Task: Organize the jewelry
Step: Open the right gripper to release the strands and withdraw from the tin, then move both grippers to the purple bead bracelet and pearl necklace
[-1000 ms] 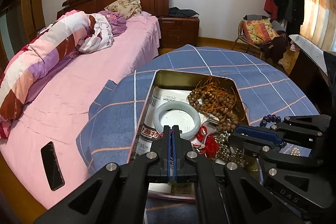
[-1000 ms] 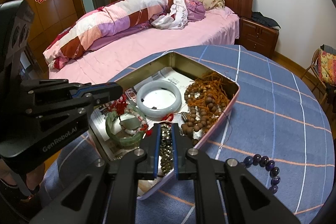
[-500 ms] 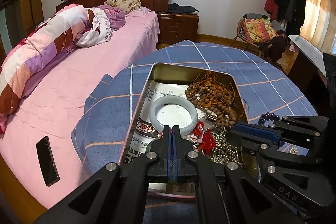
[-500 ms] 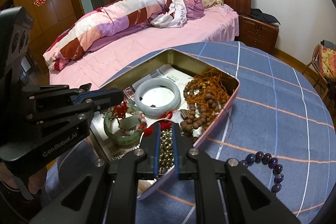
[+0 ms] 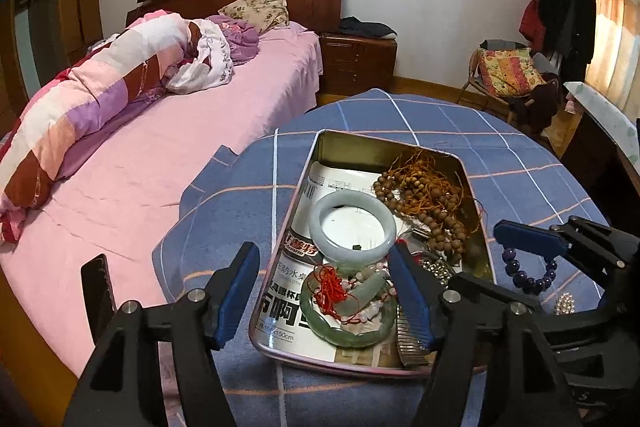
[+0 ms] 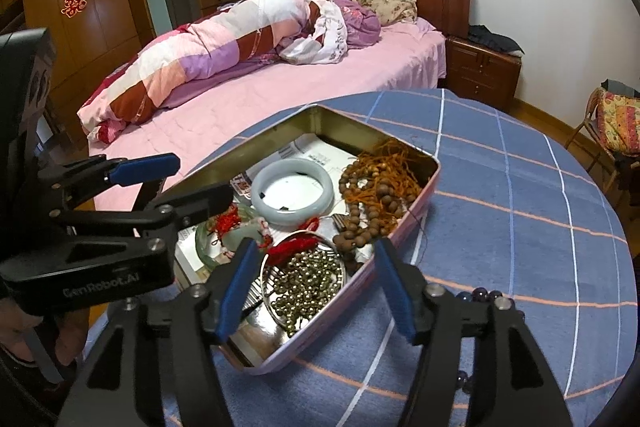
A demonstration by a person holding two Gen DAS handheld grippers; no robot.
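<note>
Both jaws wide apart here: the left hand-held gripper [image 5: 324, 287] hangs spread over the near end of the tin [image 5: 476, 211], holding nothing, and the right hand-held gripper [image 6: 312, 283] is spread just the same above the tin's near corner. Inside the tin, the pale bangle [image 5: 352, 227] lies flat in the middle on printed paper, the brown wooden beads [image 5: 428, 203] with orange cord heaped beside it at the far right. Nearer, a green bangle [image 5: 348, 311] tangled in red cord, partly covered by the left gripper's right finger. A mass of small brass beads [image 6: 308, 283] sits between the right gripper's fingers; what the metal ring around them belongs to is hard to make out. On the blue checked surface [image 5: 500, 155], outside the tin, a dark purple bead bracelet [image 5: 528, 267] is half hidden behind the right gripper's arm, with a small sparkly piece [image 5: 564, 303] near it, too small to identify.
</note>
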